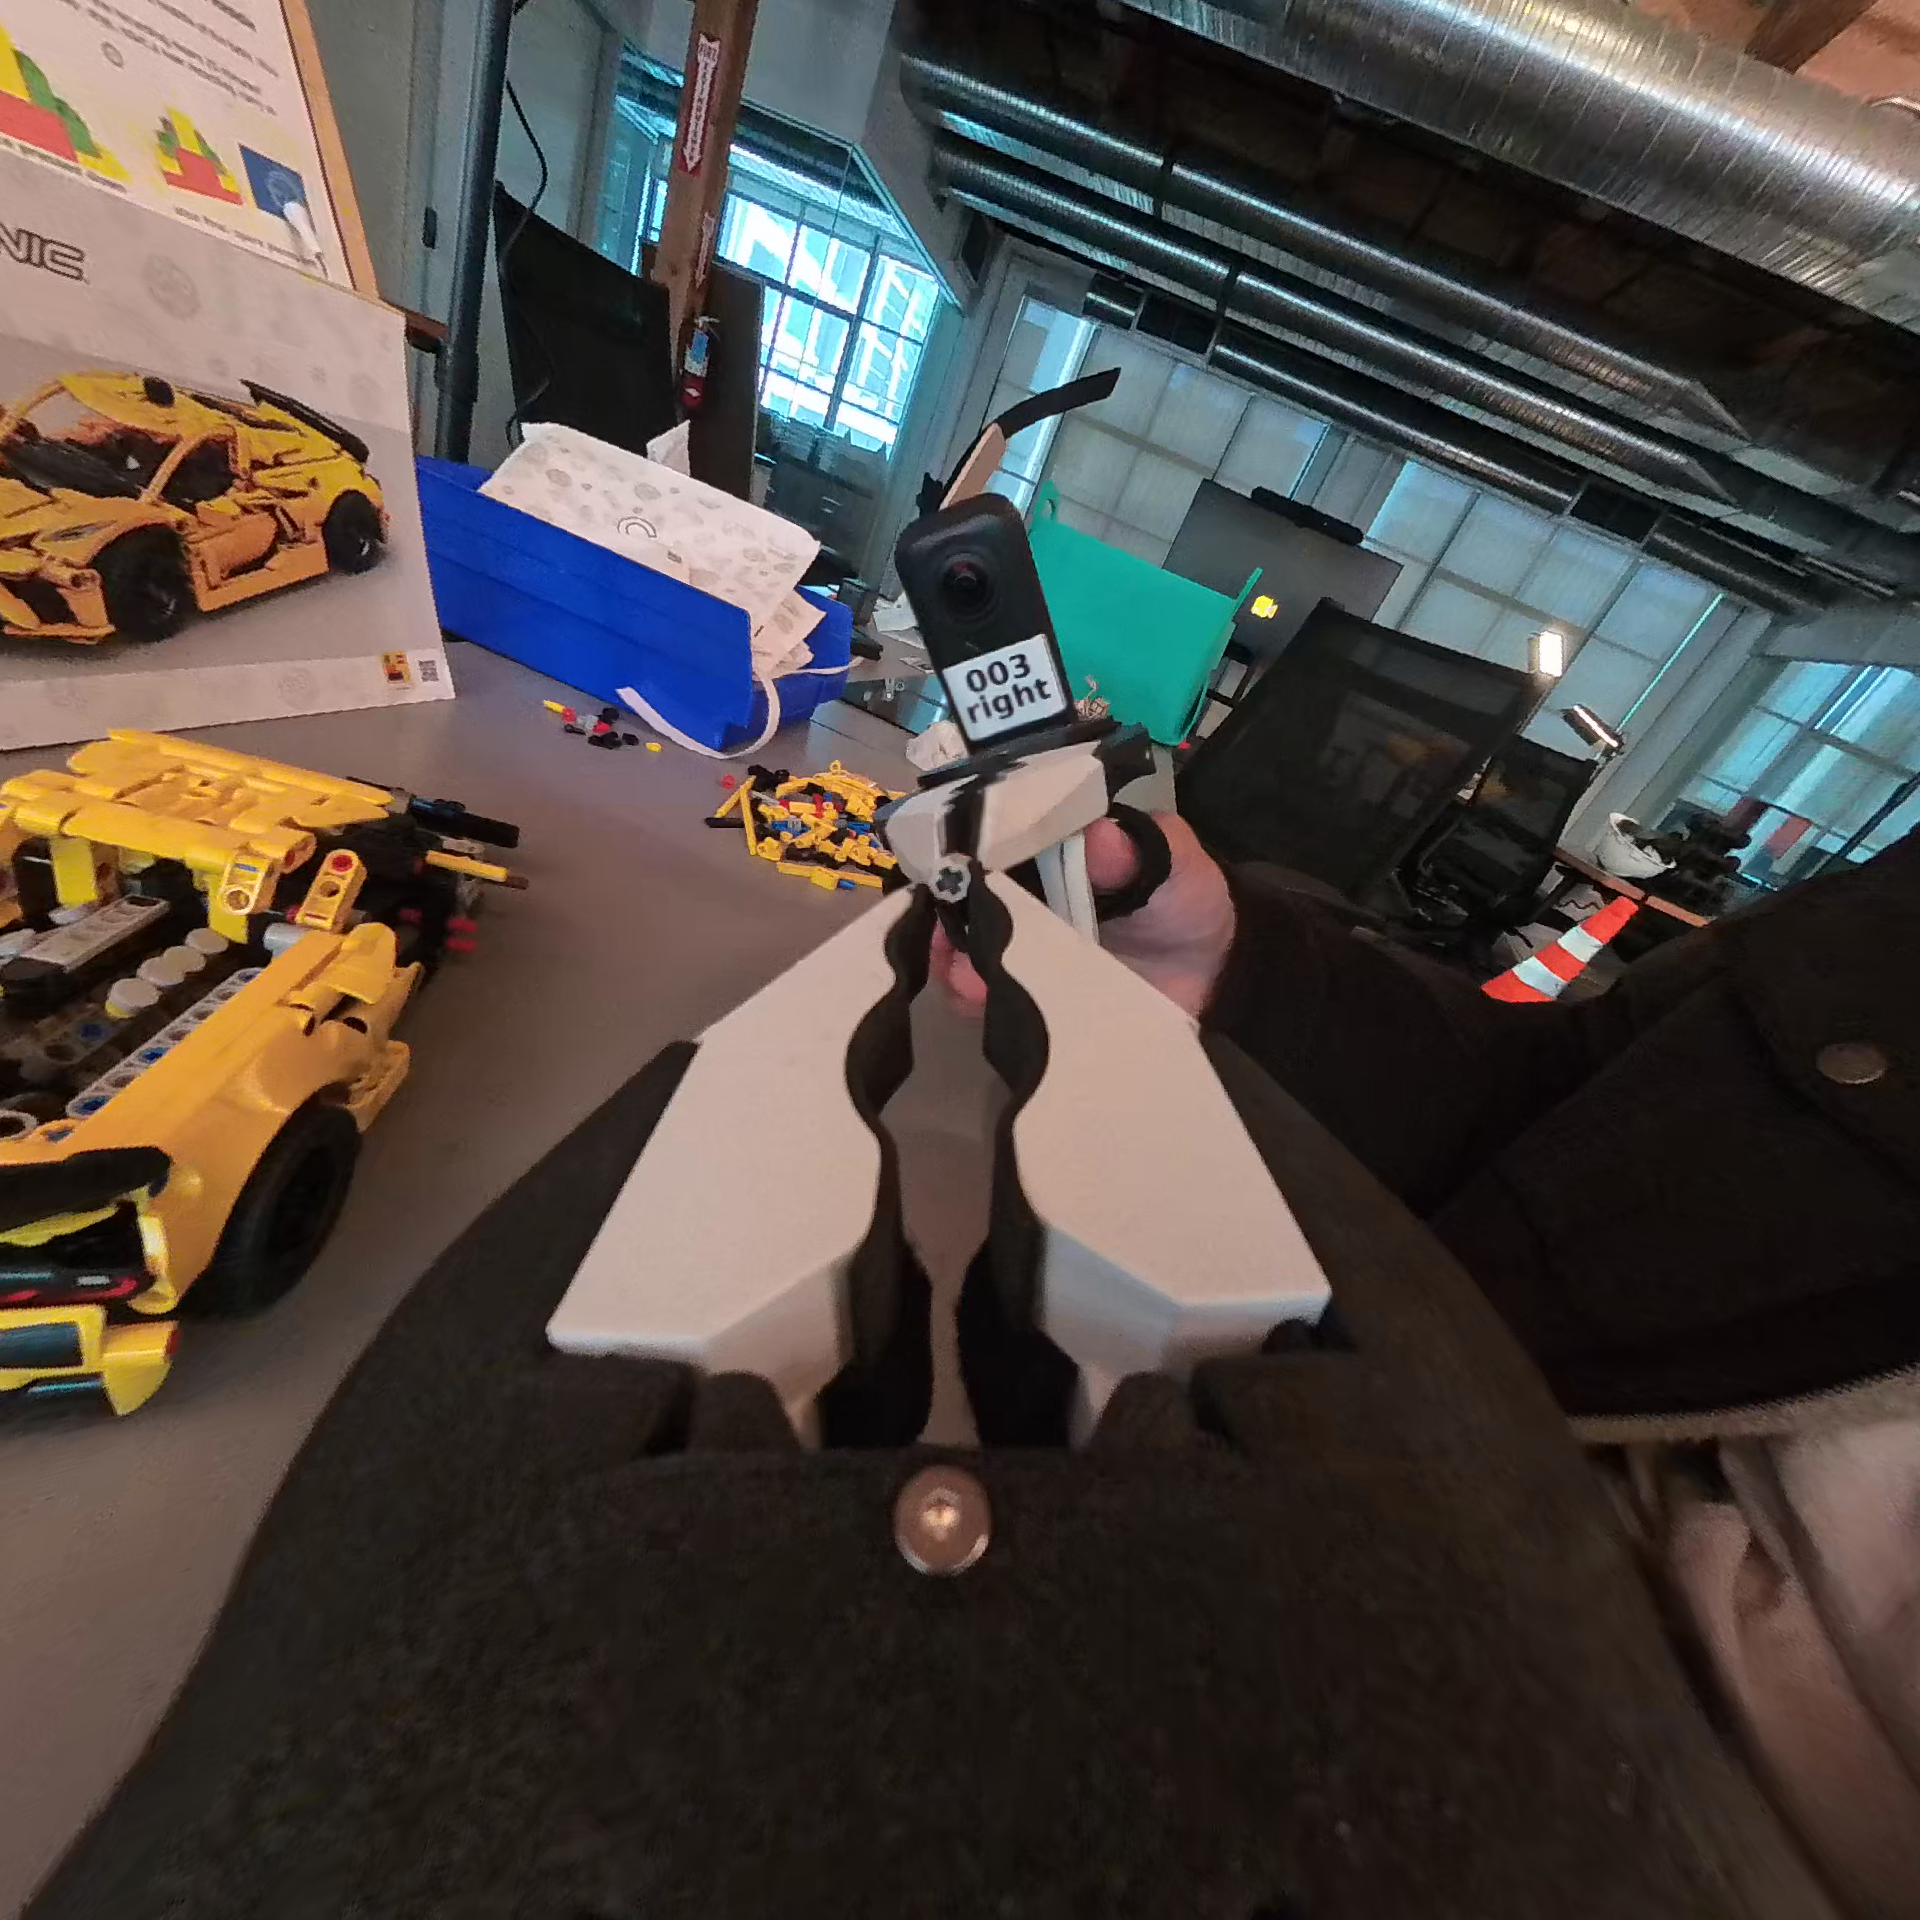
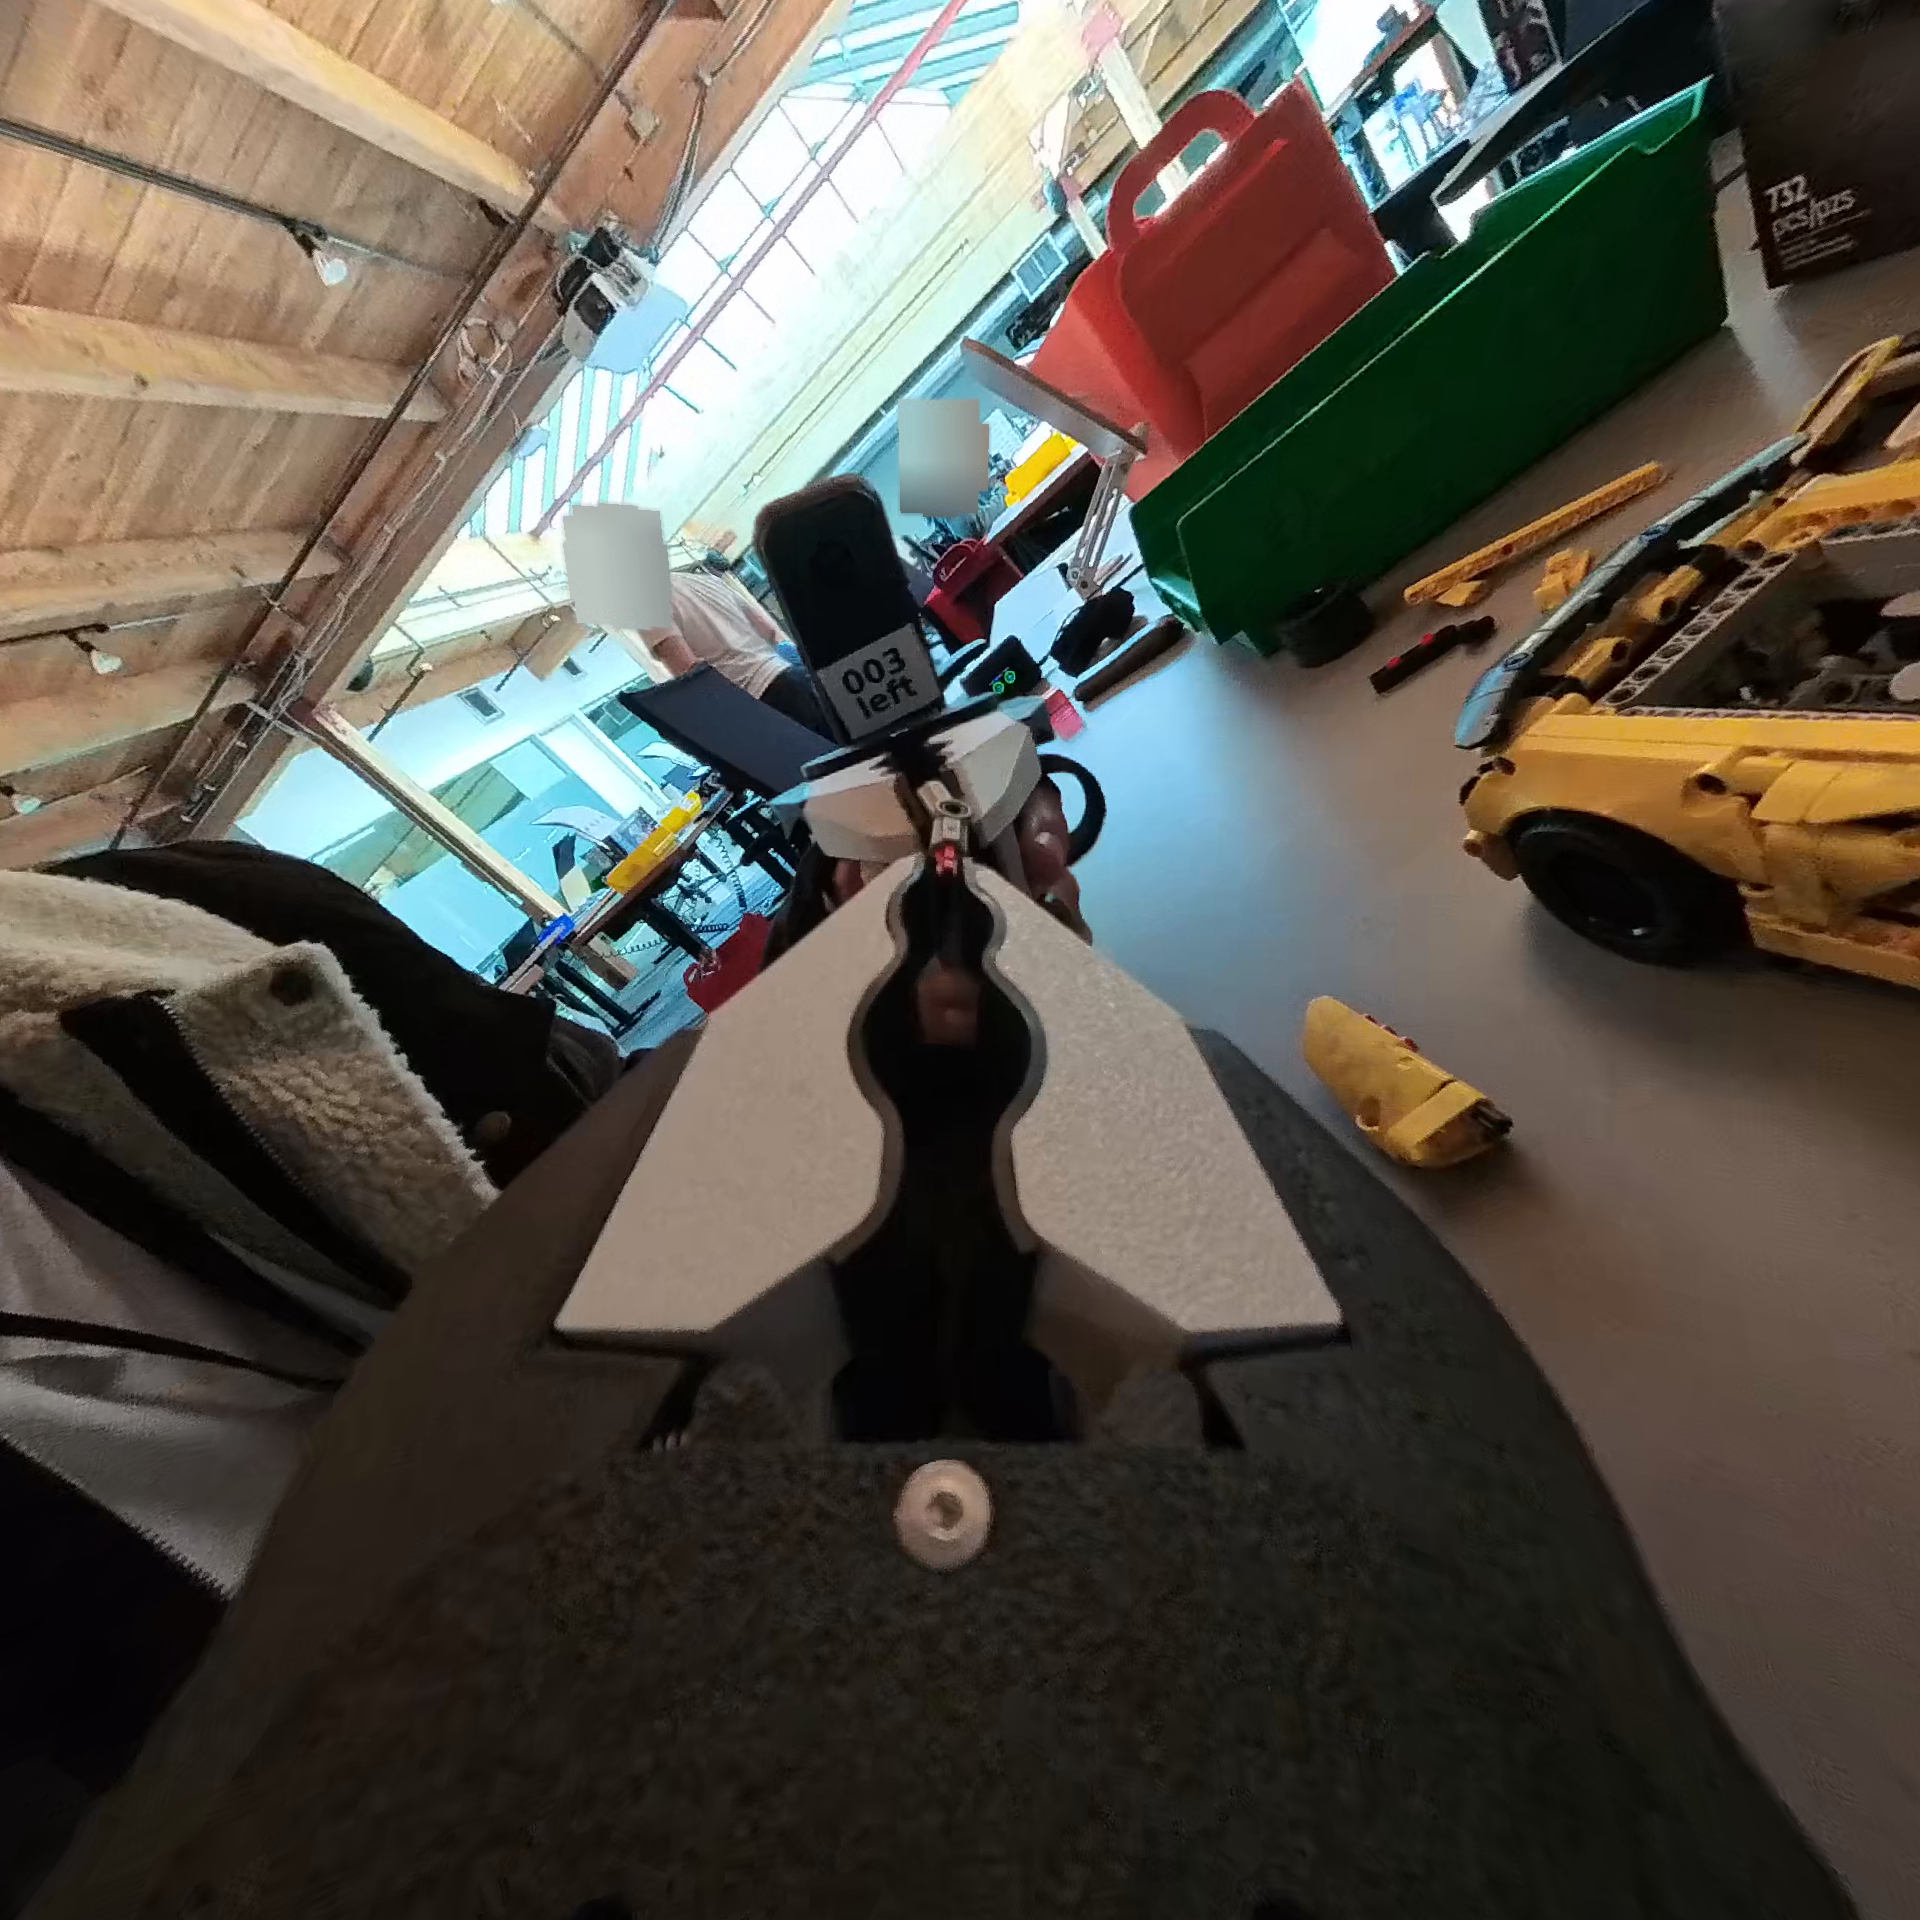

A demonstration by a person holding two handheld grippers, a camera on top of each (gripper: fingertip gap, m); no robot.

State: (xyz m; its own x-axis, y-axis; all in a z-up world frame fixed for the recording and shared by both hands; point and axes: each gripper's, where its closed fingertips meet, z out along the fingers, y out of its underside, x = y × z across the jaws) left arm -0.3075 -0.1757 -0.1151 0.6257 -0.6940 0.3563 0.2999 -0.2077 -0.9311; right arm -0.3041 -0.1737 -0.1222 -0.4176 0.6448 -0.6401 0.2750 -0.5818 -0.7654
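L hand-held gripper [image 1: 940, 920] & R hand-held gripper [image 2: 943, 883] tip-to-tip above worktop [image 2: 1299, 883], both pinching one small grey/red pin [image 2: 945, 836]; yellow car [image 1: 197, 997] L of them, w/ loose parts [image 1: 821, 816] beyond.

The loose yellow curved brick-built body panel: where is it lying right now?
The yellow curved body panel shows in the right wrist view, lying alone on the grey table, right of the right gripper and in front of the yellow brick-built car's black front wheel.

Daylight from windows [image 1: 831, 312] at 11 o'clock; window glare [image 2: 790, 197] at 12 o'clock, blown out. Strong fisheye curvature at edges. Near foreground soft, slightly blurred.
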